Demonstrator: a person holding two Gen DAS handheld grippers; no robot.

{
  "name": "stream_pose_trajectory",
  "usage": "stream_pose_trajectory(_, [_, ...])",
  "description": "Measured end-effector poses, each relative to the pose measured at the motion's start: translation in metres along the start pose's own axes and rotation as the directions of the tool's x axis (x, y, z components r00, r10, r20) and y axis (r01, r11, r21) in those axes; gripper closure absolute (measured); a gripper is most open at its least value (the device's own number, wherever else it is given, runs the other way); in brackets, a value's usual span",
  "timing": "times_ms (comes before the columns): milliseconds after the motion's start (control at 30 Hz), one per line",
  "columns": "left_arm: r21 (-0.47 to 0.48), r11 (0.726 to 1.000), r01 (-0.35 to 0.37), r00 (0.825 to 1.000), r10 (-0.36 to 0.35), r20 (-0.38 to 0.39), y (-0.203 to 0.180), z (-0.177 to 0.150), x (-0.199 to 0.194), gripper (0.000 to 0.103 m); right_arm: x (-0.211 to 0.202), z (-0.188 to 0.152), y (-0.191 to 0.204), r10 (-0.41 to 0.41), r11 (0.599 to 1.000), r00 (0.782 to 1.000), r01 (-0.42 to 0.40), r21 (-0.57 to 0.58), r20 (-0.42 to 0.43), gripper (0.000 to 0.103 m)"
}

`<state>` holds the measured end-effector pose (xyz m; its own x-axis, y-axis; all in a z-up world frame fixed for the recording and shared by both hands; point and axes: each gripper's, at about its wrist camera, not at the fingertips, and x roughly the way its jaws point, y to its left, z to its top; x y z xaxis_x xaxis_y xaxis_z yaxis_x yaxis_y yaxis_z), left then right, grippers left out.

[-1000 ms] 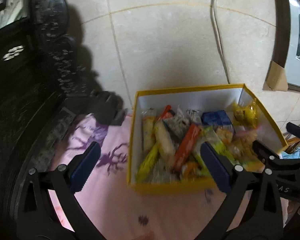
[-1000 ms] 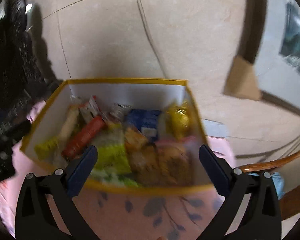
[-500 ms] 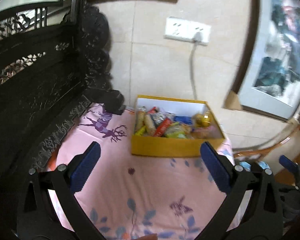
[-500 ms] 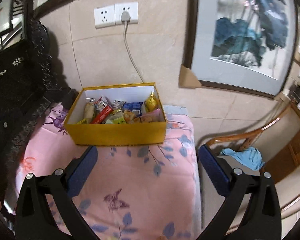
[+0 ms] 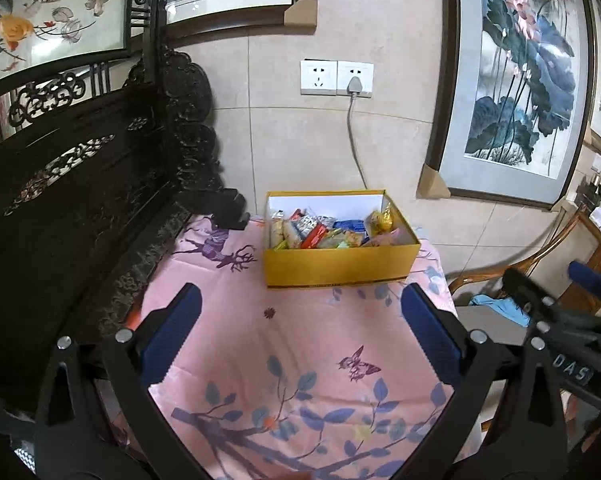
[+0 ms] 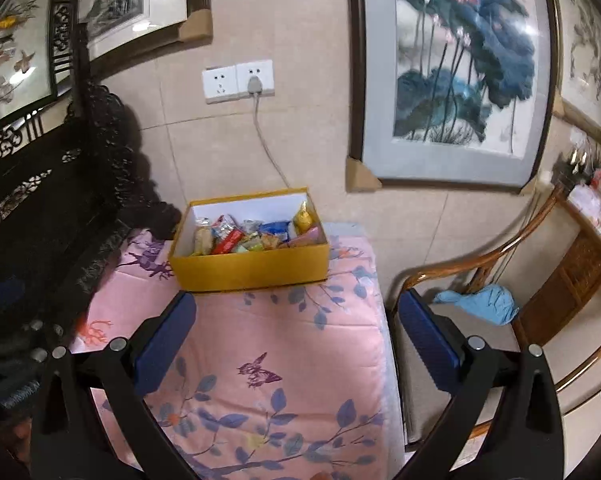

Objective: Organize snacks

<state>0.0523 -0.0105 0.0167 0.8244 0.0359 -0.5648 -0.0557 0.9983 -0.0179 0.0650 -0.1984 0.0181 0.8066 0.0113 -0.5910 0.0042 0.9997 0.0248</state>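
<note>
A yellow box [image 5: 336, 266] with a white inside stands at the far end of a pink flowered cloth [image 5: 300, 360], against the wall. It holds several wrapped snacks [image 5: 320, 234]: red, yellow, blue and gold packets. The box also shows in the right wrist view [image 6: 248, 266], with the snacks [image 6: 252, 236] inside. My left gripper [image 5: 300, 328] is open and empty, well back from the box. My right gripper [image 6: 296, 330] is open and empty, also well back. The right gripper shows at the right edge of the left wrist view [image 5: 560, 312].
A dark carved wooden bench [image 5: 80, 200] runs along the left. A wall socket with a grey cable [image 5: 354, 128] sits above the box. Framed paintings [image 5: 520, 80] lean on the wall. A wooden chair [image 6: 480, 292] with a blue cloth [image 6: 484, 304] stands to the right.
Both grippers have pulled far back and up from the box, which now looks small and distant. Both stay open and empty.
</note>
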Motion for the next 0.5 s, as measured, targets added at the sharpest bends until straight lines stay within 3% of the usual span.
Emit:
stream_pose_trajectory(233, [0.004,1.000,-0.004,0.998,0.004,0.070,0.016,-0.006,-0.023,0.002,-0.018,-0.002,0.007,-0.042,0.998,0.999,0.043,-0.035,0.013,0.001])
stream_pose_trajectory(500, [-0.061,0.998,0.012,1.000,-0.010,0.025,0.021,-0.007,-0.026,0.002,-0.033,0.003,0.005,-0.053,0.996,0.998,0.055,-0.069,0.035,0.001])
